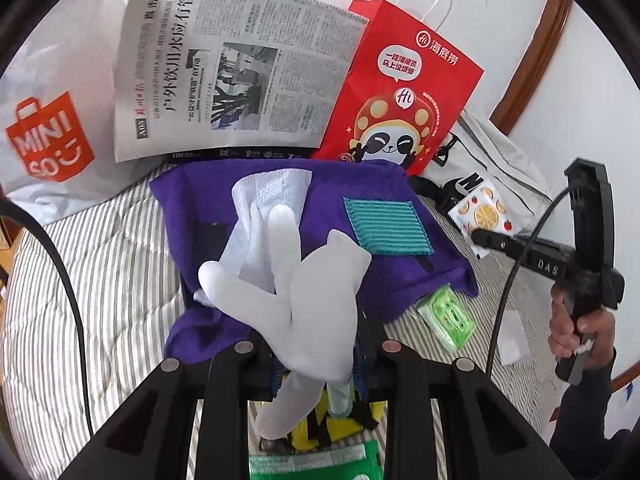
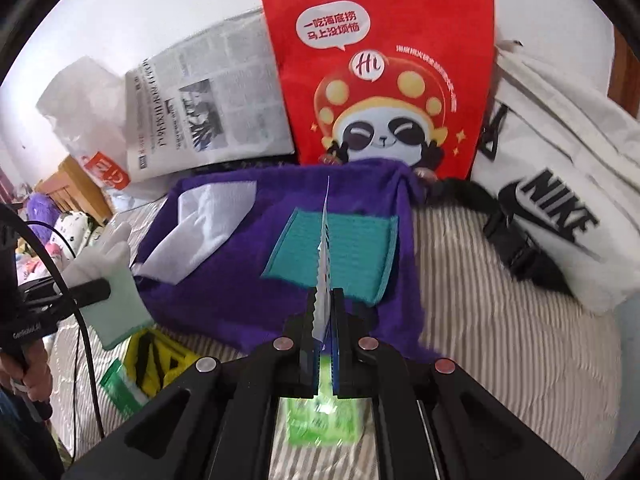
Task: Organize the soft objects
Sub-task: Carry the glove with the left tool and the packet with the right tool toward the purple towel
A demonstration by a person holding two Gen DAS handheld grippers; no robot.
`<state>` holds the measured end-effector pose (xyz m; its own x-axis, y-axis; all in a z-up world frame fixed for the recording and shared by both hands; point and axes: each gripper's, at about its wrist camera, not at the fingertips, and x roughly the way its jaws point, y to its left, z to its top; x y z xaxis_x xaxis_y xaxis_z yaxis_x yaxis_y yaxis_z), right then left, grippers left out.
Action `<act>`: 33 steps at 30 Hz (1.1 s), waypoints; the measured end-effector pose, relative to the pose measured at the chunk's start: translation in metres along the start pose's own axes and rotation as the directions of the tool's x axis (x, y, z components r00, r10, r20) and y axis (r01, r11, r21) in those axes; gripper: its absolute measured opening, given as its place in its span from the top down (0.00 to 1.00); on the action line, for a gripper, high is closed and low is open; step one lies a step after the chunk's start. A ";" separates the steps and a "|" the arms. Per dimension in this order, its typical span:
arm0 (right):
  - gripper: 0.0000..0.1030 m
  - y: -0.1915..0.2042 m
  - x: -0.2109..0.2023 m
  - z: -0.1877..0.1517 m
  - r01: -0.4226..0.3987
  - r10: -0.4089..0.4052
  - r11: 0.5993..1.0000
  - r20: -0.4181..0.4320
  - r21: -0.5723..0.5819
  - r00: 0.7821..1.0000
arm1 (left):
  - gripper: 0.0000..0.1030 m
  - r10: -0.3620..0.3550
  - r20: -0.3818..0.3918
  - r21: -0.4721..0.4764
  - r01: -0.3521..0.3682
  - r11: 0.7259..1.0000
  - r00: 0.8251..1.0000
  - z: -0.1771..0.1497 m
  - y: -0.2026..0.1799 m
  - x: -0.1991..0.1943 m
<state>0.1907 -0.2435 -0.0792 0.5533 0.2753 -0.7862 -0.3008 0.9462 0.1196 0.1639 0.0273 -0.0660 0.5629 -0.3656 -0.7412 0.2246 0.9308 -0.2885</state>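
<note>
Bright, even daylight; white wall (image 1: 540, 60) reads clean, colours saturated. Shadows soft and faint, deepest under the purple cloth (image 1: 352, 208). Strong fisheye bend: dark vignette rings both views, wooden trim (image 1: 532, 52) bows at the edge. Left wrist view sharp throughout. Right wrist view smeared by motion blur: Nike bag (image 2: 560, 200) lettering streaked, striped bedding (image 2: 500, 300) soft, green packet (image 2: 324, 420) glaring and washed out.

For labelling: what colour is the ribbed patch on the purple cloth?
Teal; the ribbed patch on the purple cloth shows best in the left wrist view.
</note>
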 end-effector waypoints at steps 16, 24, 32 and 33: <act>0.96 -0.012 0.072 0.028 0.074 -0.079 0.996 -0.078 -0.058 0.994 | 0.76 0.011 -0.035 -0.022 -0.011 1.000 0.999 0.031 0.015 0.050; 0.95 -0.002 0.087 0.018 0.100 -0.110 0.986 -0.071 -0.133 0.991 | 0.76 0.044 -0.080 -0.020 -0.046 0.999 0.996 0.027 0.019 0.076; 0.92 0.003 0.085 0.014 0.092 -0.101 0.983 -0.049 -0.161 0.994 | 0.75 0.088 -0.118 -0.002 -0.089 0.996 0.989 0.024 0.018 0.090; 0.91 0.003 0.083 0.013 0.090 -0.098 0.982 -0.044 -0.164 0.994 | 0.74 0.090 -0.122 -0.001 -0.090 0.996 0.988 0.024 0.017 0.090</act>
<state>0.2454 -0.2154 -0.1364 0.5457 0.1732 -0.8198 -0.3728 0.9264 -0.0524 0.2374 0.0104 -0.1235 0.4796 -0.2776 -0.8325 0.1718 0.9600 -0.2211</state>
